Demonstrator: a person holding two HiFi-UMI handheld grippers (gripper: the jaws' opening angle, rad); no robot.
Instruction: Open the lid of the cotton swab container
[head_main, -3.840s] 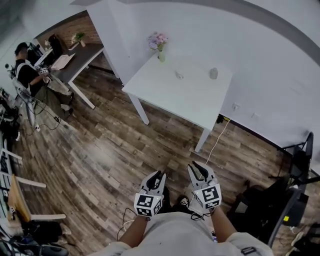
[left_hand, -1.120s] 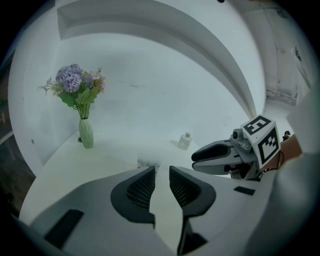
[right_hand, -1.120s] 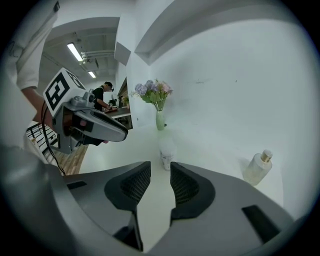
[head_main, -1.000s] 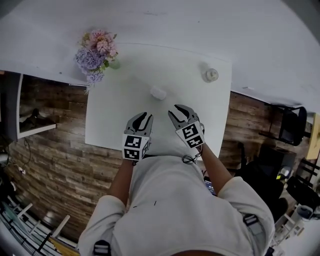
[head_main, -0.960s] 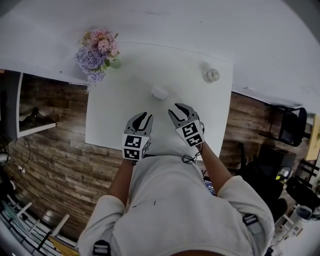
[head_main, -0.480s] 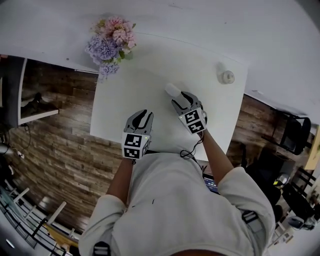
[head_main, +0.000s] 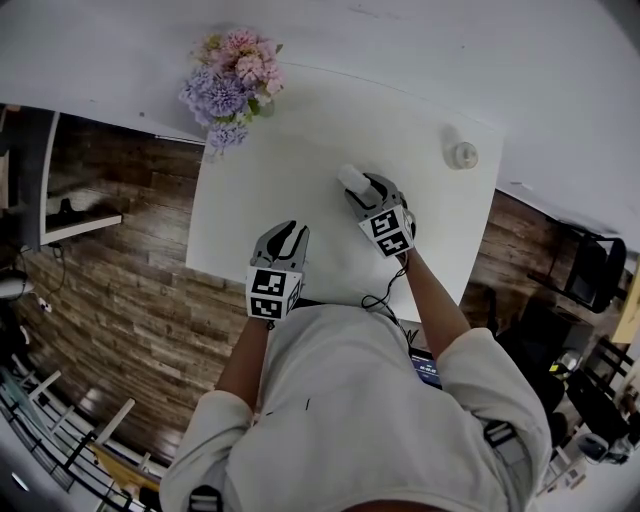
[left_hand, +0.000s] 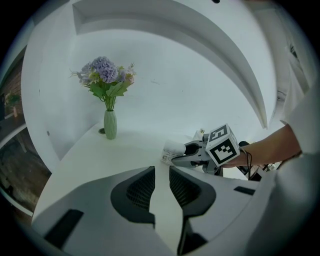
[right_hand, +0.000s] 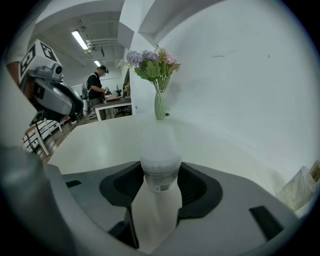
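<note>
Grey and dark, the right gripper (right_hand: 161, 184) has its two jaws spread wide, and they have just been opening more. Between them stands the small round cotton swab container (right_hand: 160, 159) of cloudy white plastic with a paper label low on its side. The pads sit very close on both sides of it, but I cannot tell if they touch it, so I would not call it a grip yet. The container stands right in front of this gripper, on the flat white table (head_main: 250, 215), about in the middle of it. It stands straight up, so its long way runs up and down. Its rounded lid end points up and its label end is down on the table. The jaws come at it from the side, low down near the label, and the lid is on. The left gripper (left_hand: 161, 186) has its jaws only a little apart, with a thin gap and nothing in it. In the head view it hangs over the near edge of the table, well apart from the container, which lies ahead of it and off to its right. So the right gripper is much the nearer one, and I think it should hold the body while the left one comes over for the lid. Far back at the table corner stands a thin green vase of purple and pink flowers (head_main: 235, 75)
</note>
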